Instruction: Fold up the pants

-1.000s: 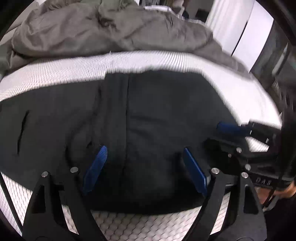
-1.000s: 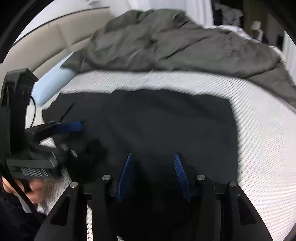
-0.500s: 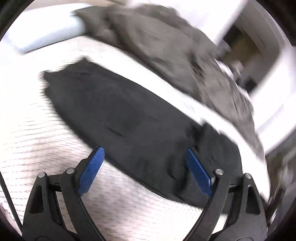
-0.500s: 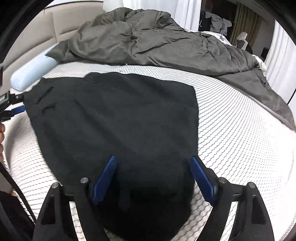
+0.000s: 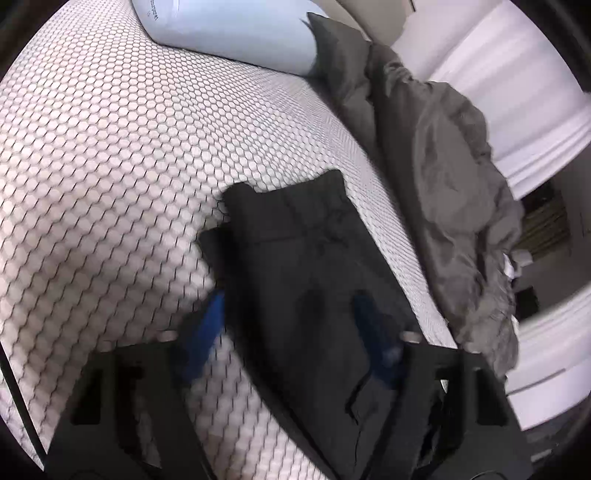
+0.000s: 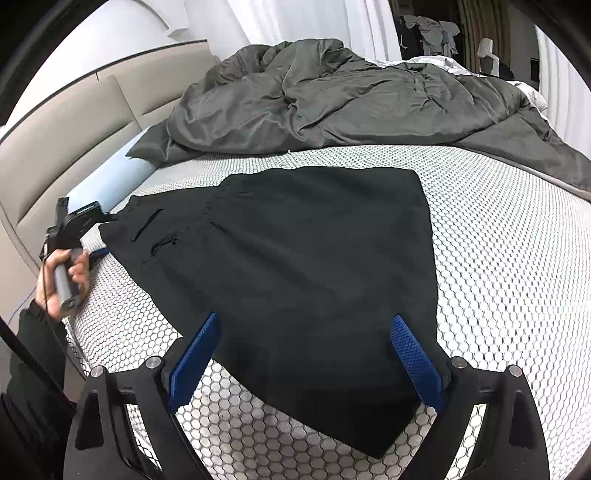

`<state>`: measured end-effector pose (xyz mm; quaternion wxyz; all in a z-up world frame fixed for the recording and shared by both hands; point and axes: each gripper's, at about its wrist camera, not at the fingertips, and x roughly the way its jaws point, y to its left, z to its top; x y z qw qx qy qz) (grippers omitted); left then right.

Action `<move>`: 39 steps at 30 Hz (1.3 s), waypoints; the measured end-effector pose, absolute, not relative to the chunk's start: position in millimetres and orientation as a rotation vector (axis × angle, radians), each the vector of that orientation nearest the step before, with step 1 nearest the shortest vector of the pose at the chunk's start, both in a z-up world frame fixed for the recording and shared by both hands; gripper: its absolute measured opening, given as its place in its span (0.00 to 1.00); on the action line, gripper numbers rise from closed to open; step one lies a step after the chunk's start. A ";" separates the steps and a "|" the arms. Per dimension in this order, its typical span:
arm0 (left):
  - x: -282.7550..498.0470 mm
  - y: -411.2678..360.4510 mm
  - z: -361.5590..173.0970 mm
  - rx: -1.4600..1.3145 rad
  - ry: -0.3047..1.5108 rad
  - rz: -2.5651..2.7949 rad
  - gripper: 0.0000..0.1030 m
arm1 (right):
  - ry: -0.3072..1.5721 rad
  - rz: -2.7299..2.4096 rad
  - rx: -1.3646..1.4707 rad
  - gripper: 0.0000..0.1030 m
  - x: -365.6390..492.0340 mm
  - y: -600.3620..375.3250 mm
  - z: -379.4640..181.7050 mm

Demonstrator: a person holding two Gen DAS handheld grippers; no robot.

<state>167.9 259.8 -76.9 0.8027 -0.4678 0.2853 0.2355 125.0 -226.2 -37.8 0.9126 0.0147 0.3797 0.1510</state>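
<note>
Left gripper (image 5: 288,325) moved to pants (image 6: 295,258) waistband

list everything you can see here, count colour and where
pants: one, black, spread flat on the mattress, both grippers over it
mattress: one, white with dark honeycomb pattern, under the pants
duvet: one, grey, bunched on the mattress beyond the pants
pillow: one, pale blue, by the headboard
headboard: one, beige, padded, left in the right wrist view
curtains: white, behind the bed
left gripper: blue pads, open, at the pants' waist end
right gripper: blue pads, open, over the near end
</note>
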 end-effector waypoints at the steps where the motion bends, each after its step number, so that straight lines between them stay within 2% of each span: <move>1: 177.2 263.7 -79.5 -1.003 0.631 0.512 0.34 | 0.788 0.303 0.044 0.92 124.6 -229.5 -40.8; 3: 186.8 264.7 -79.5 -1.001 0.639 0.491 0.11 | 0.807 0.294 0.058 0.92 125.9 -235.1 -45.6; 4: 186.9 262.2 -75.0 -0.997 0.621 0.480 0.09 | 0.812 0.283 0.063 0.92 126.9 -238.8 -47.9; 10: 177.8 207.5 4.1 -0.823 0.490 0.376 0.04 | 0.859 0.219 0.118 0.92 136.2 -256.5 -60.2; 13: 171.2 146.7 55.0 -0.697 0.436 0.249 0.04 | 0.860 0.210 0.139 0.92 138.0 -261.4 -60.9; 16: 175.3 71.5 88.3 -0.571 0.456 0.082 0.04 | 0.852 0.205 0.141 0.92 137.7 -262.9 -59.3; 17: 178.1 47.7 94.1 -0.542 0.476 0.025 0.06 | 0.850 0.206 0.143 0.92 137.3 -262.6 -58.9; 19: 187.8 -6.4 93.4 -0.493 0.551 -0.136 0.26 | 0.845 0.204 0.148 0.92 136.6 -263.4 -58.4; 20: 193.8 -31.4 88.4 -0.473 0.602 -0.248 0.58 | 0.843 0.202 0.148 0.92 136.4 -263.5 -58.3; 21: 200.6 -60.7 78.6 -0.457 0.658 -0.409 0.79 | 0.844 0.200 0.147 0.92 136.2 -264.9 -58.7; 25: 202.5 -93.7 63.8 -0.373 0.752 -0.553 0.79 | 0.845 0.175 0.155 0.92 131.9 -276.2 -60.9; 31: 192.3 -25.7 48.7 -0.432 0.663 -0.351 0.81 | 0.846 0.148 0.188 0.92 123.1 -298.9 -62.9; 37: 220.6 40.6 -14.3 -0.489 0.779 -0.064 0.81 | 0.769 0.262 0.330 0.92 117.3 -303.6 -43.4; 39: 226.6 50.1 -33.0 -0.502 0.815 -0.046 0.81 | 0.770 0.323 0.420 0.86 124.6 -299.8 -40.7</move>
